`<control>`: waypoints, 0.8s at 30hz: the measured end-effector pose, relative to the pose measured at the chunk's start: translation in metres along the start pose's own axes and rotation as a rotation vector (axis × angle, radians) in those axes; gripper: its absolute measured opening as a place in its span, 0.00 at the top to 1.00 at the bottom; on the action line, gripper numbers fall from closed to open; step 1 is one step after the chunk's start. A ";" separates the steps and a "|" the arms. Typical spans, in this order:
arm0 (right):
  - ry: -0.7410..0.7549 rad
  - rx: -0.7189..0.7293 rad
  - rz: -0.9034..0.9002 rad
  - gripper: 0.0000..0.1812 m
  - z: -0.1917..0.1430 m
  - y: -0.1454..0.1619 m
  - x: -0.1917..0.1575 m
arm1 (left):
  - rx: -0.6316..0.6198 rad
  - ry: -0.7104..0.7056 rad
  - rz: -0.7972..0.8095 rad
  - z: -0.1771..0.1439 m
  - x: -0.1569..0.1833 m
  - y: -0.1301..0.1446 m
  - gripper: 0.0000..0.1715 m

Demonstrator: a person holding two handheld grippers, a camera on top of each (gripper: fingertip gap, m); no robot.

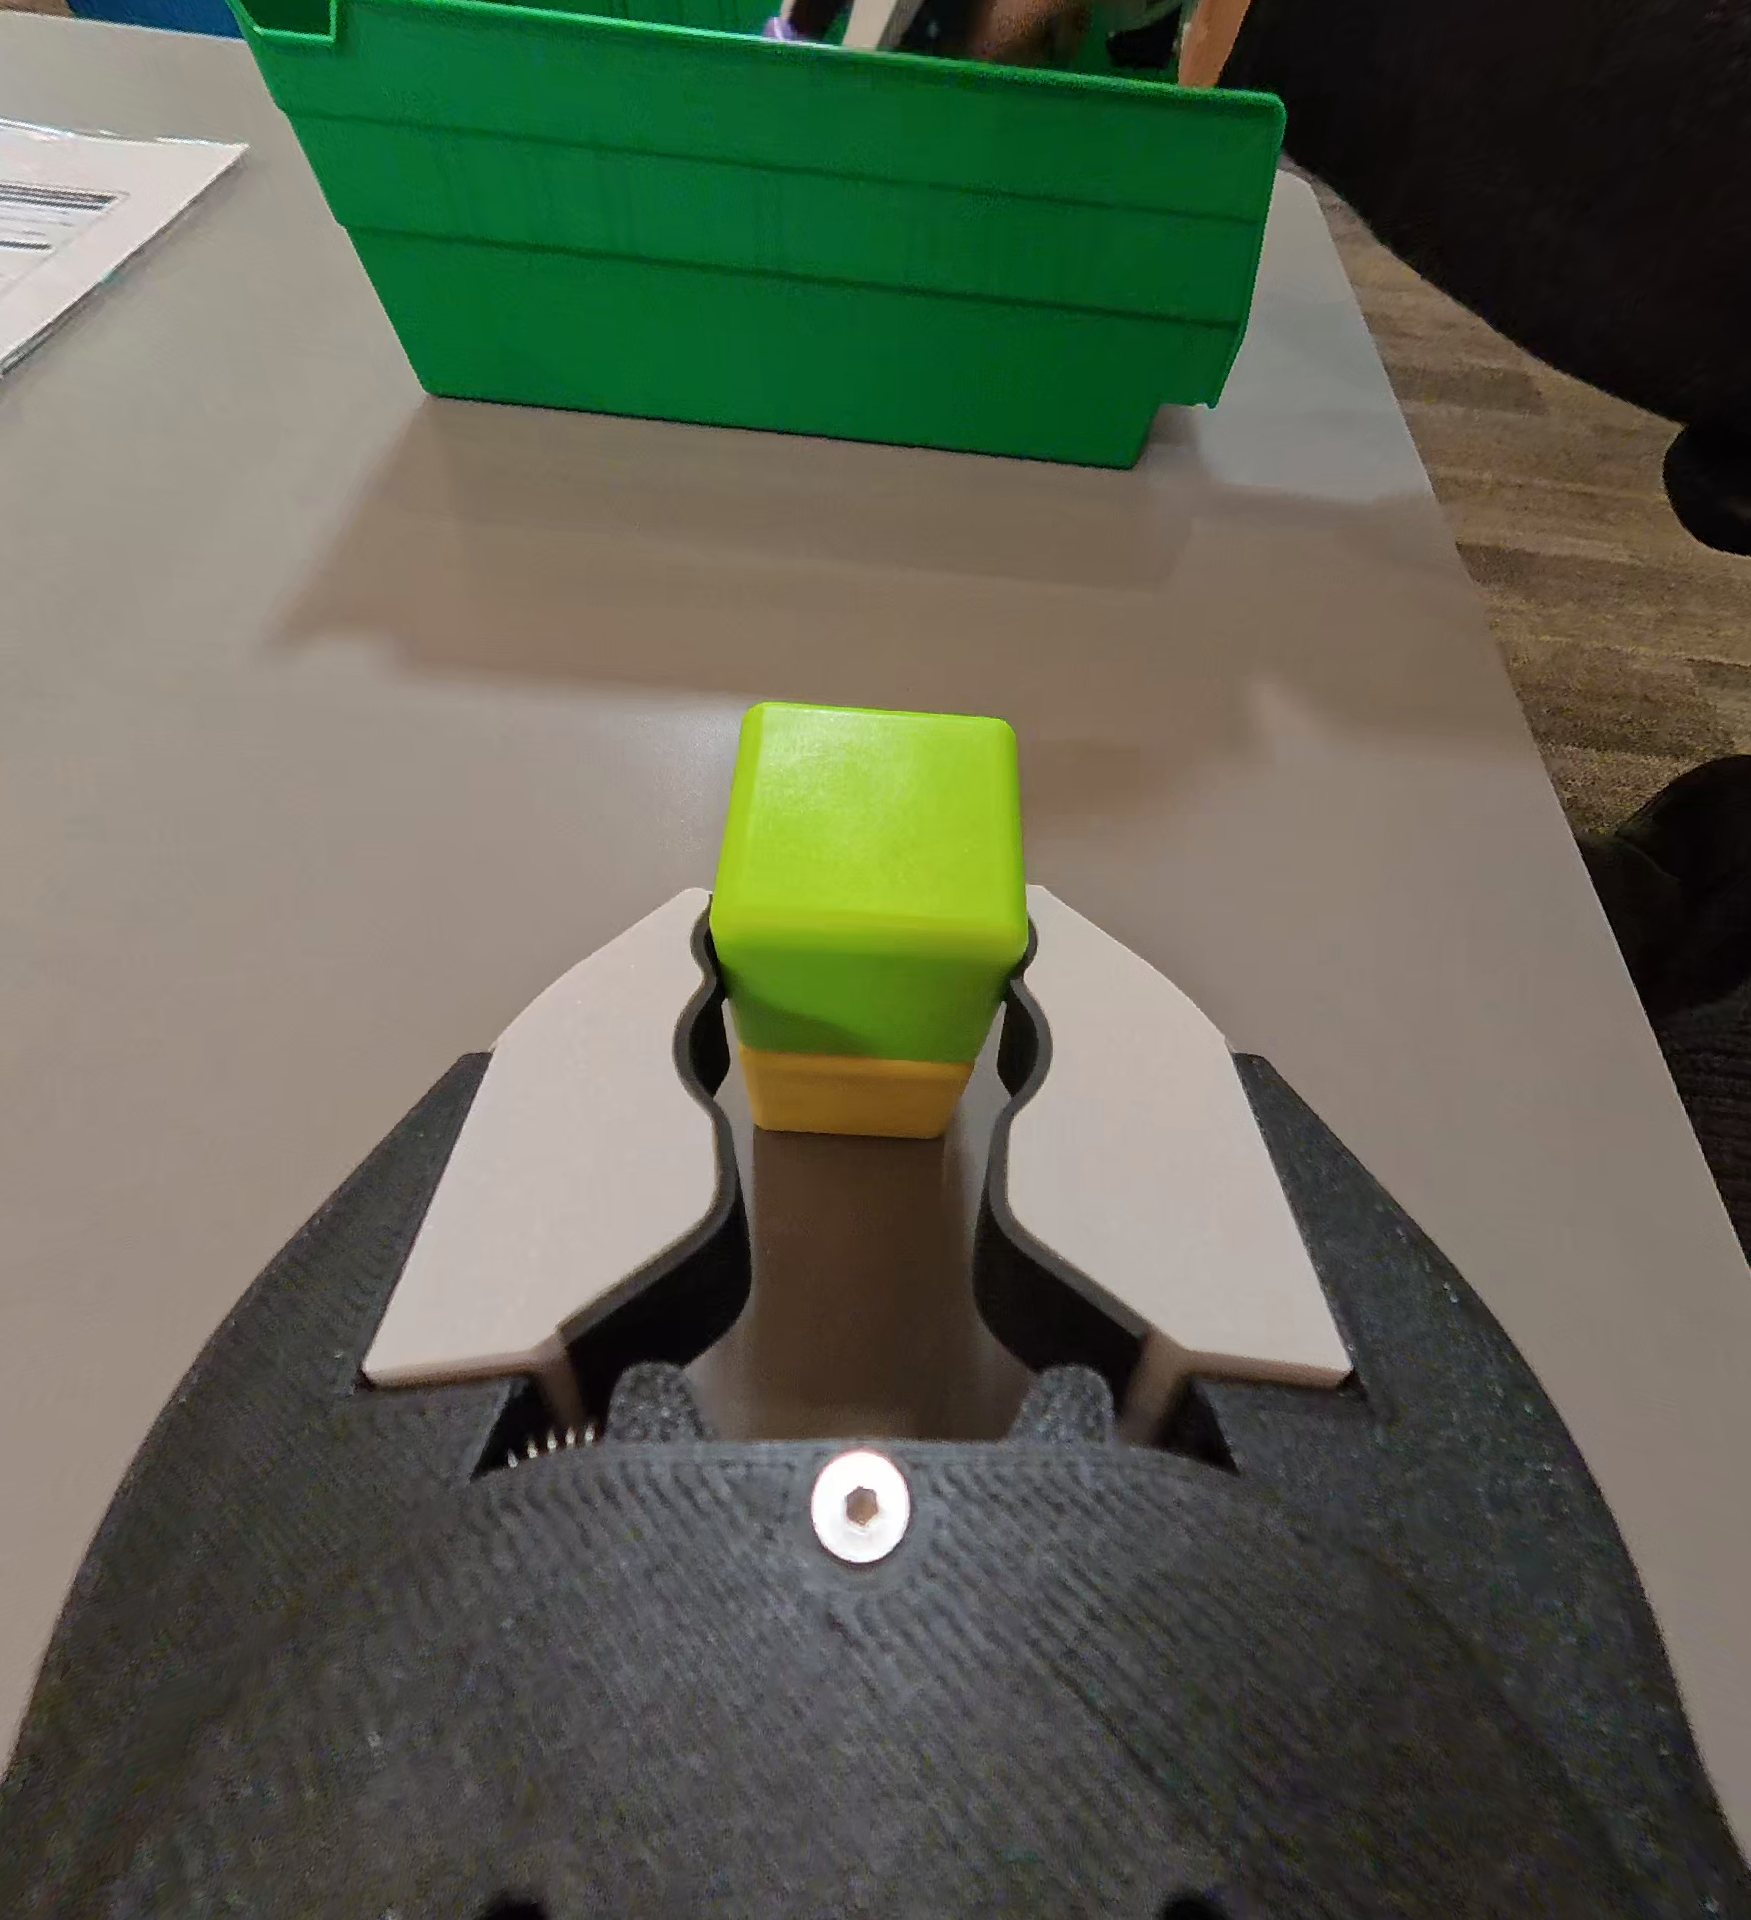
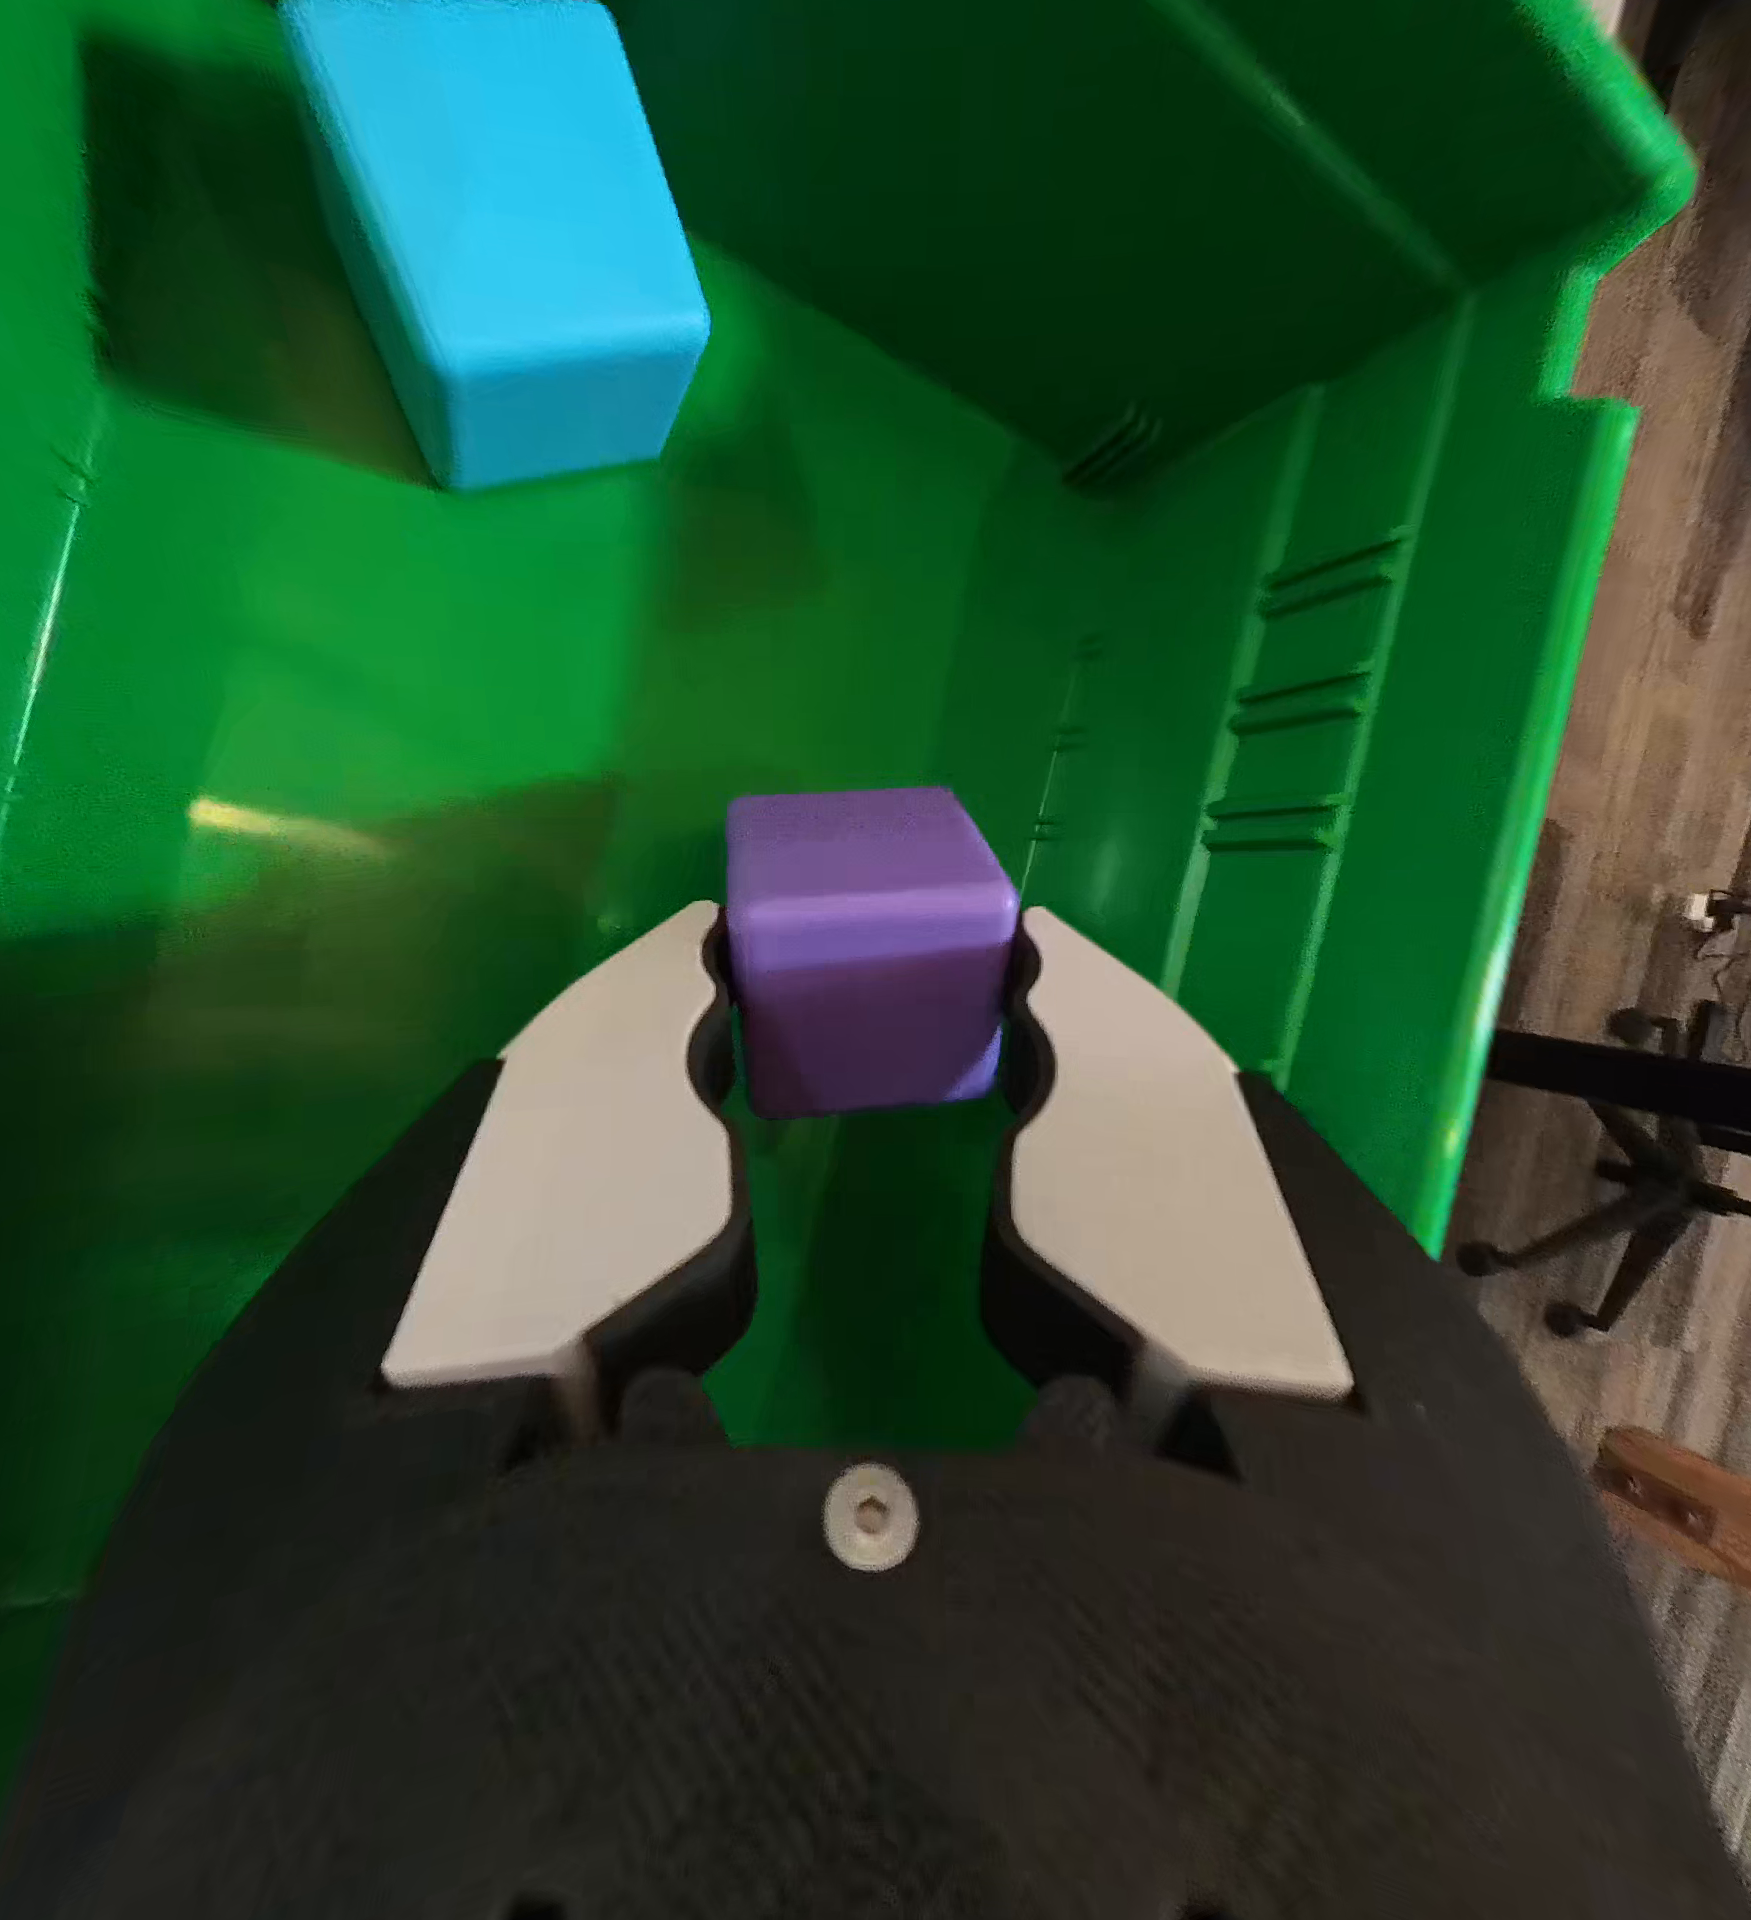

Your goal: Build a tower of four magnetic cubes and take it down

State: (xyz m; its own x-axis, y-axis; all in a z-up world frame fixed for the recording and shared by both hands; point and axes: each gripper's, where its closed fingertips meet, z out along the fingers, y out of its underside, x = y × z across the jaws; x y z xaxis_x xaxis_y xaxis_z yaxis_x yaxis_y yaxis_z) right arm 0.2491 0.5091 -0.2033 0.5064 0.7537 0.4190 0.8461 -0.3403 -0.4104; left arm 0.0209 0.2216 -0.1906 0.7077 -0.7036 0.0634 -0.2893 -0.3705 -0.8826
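Your left hand-held gripper [image 1: 866,977] clamps a lime-green plastic block [image 1: 866,883] stacked on a yellow block [image 1: 850,1091] above the grey tabletop [image 1: 331,727]; farther off, your right hand-held gripper [image 2: 866,997] grips a purple plastic cube [image 2: 866,966] inside the green plastic bin [image 2: 1318,727], a blue rectangular block [image 2: 497,239] beyond.

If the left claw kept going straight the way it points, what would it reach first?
Probably the green bin: its side wall stands straight ahead across bare table. The left claw is shut on a lime block.

The yellow block [image 1: 855,1091] is mostly hidden under the lime block [image 1: 866,883]; the blue block [image 2: 497,239] is edge-cut.
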 end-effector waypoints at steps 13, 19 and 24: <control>0.109 -0.025 -0.017 0.71 0.000 0.006 0.013 | 0.000 0.004 -0.003 0.000 0.000 0.000 0.71; 0.055 0.158 0.034 0.70 -0.034 -0.030 0.009 | 0.000 0.005 -0.004 0.000 0.000 0.000 0.71; -0.128 0.543 0.060 0.66 -0.106 -0.105 -0.033 | -0.016 -0.023 0.004 0.002 -0.002 0.002 0.63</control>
State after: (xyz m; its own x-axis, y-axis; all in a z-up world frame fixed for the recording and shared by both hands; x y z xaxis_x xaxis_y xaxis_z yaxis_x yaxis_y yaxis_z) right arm 0.1610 0.4604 -0.0887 0.4981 0.8158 0.2939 0.5918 -0.0722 -0.8028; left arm 0.0199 0.2235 -0.1930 0.7213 -0.6909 0.0484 -0.3027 -0.3774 -0.8752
